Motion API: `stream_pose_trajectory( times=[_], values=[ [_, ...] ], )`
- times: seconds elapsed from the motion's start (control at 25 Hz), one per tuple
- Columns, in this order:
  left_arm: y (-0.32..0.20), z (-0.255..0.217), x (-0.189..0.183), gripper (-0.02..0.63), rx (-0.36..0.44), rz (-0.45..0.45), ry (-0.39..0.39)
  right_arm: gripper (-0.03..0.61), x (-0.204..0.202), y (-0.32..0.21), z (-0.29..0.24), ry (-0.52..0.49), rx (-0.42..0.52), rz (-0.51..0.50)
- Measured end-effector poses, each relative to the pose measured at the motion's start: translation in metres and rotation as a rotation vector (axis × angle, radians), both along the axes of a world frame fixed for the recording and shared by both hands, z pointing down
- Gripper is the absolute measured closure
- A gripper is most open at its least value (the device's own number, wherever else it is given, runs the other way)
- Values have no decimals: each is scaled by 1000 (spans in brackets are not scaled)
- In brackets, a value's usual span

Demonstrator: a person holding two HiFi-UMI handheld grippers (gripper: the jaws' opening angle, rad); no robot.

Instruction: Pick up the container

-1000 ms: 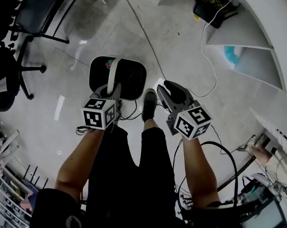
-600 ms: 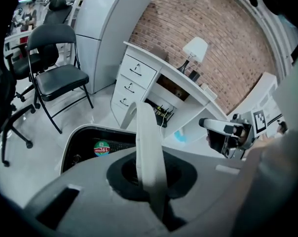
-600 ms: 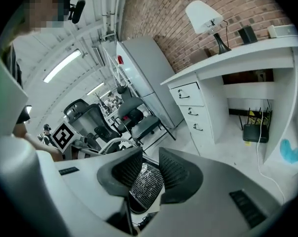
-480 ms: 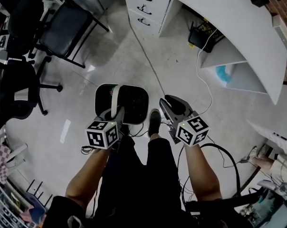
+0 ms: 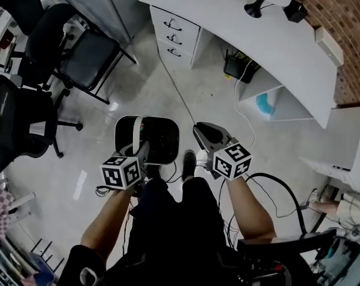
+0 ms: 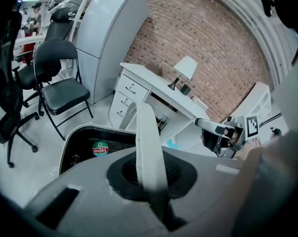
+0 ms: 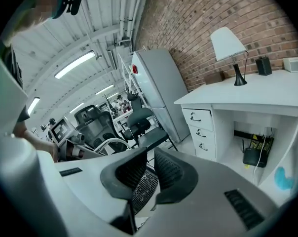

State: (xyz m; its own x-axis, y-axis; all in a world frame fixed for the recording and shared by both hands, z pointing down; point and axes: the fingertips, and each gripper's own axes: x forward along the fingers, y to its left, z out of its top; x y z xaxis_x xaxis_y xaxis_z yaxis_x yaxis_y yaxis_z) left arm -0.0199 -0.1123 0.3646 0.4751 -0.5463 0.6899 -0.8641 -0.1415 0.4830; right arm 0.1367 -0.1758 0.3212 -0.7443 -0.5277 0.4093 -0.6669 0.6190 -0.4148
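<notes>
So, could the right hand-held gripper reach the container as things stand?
Probably yes: the container hangs beside it from the left hand-held gripper, nothing between them. The right hand-held gripper, jaws just closing, holds nothing.

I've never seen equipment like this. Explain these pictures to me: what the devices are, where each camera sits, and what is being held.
There is no robot here. A standing person holds a two-jaw gripper in each hand, and the marker cubes are part of those grippers. The head view comes from a camera on the person's head, looking down at the floor. The other two views come from cameras riding on each gripper, looking along its jaws. The left gripper is shut on the white handle of the container, a black bin with a white rim. The right gripper holds nothing. Its jaws have just been closing, but a narrow gap remains. Nearby stand a white desk, a lamp and black chairs.
</notes>
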Motion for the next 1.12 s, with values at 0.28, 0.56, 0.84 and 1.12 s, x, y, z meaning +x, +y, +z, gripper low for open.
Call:
stream_pose_trajectory(
  times=[0.28, 0.56, 0.84, 1.12],
  values=[
    [10, -53, 9, 603, 24, -54, 19, 551, 11, 3, -52, 13, 54, -25],
    [20, -84, 6, 603, -3, -58, 40, 554, 14, 6, -92, -16, 91, -5],
    [21, -121, 5, 603, 31, -21, 52, 558, 16, 6, -132, -36, 129, 44],
    [16, -146, -11, 603, 65, 5, 52, 563, 12, 5, -174, -48, 194, 110]
  ],
)
